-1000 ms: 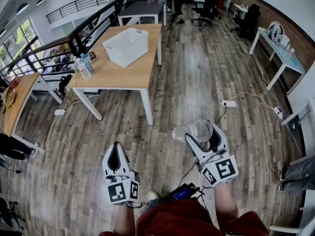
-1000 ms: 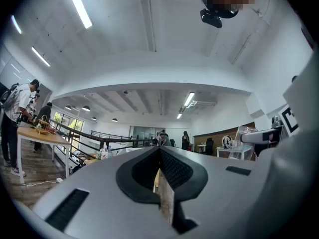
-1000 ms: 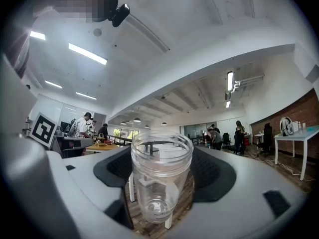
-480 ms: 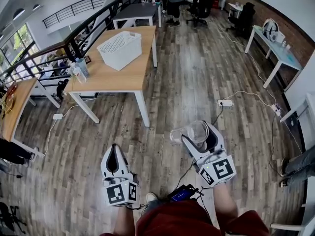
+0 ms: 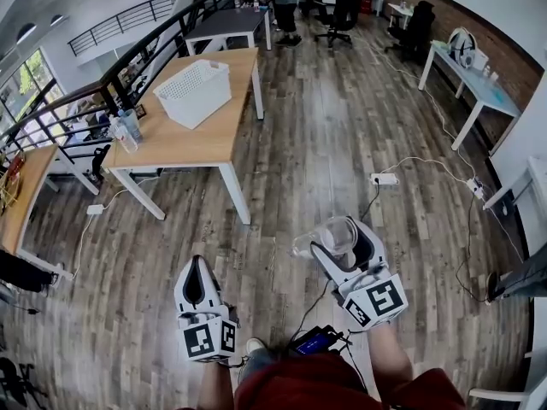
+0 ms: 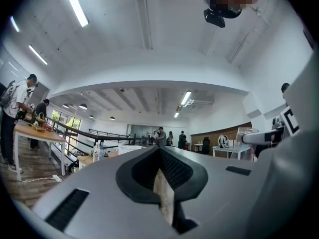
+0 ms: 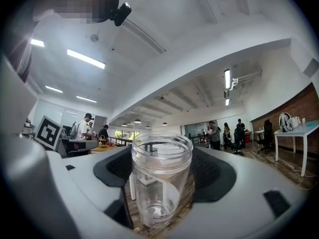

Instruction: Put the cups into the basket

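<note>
One cup (image 7: 160, 183) sits clamped in the right gripper (image 5: 340, 244), the left gripper (image 5: 199, 276) is closed and empty, and the basket (image 5: 193, 92) stands well apart near the tabletop's (image 5: 184, 141) far edge, so the smooth cup may slip during the carry.
</note>
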Tool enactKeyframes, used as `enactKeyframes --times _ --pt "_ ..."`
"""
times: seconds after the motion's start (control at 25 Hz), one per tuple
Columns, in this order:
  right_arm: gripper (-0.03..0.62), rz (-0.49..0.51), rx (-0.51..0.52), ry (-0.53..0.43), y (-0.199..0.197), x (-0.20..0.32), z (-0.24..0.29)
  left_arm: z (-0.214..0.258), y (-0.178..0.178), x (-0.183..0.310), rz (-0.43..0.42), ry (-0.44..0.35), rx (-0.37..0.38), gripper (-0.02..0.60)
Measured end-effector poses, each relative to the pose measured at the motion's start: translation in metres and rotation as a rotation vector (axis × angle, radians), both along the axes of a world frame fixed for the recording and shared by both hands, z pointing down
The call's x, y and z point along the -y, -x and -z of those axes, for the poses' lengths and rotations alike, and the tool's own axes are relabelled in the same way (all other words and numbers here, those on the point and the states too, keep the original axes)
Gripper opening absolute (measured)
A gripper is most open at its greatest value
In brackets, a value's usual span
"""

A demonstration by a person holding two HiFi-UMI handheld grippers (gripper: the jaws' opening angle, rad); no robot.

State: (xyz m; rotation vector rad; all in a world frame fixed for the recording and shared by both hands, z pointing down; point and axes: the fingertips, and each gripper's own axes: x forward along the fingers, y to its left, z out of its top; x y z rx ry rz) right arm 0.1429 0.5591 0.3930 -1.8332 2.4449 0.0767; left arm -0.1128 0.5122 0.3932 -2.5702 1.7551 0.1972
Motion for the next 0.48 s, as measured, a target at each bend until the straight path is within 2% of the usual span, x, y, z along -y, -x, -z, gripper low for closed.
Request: enactKeyframes --times 0.48 --pt "0.353 0.024 0.009 0.010 -0.021 0.014 -0.008 -0.008 -0.020 0.009 0.019 0.012 0.001 0.000"
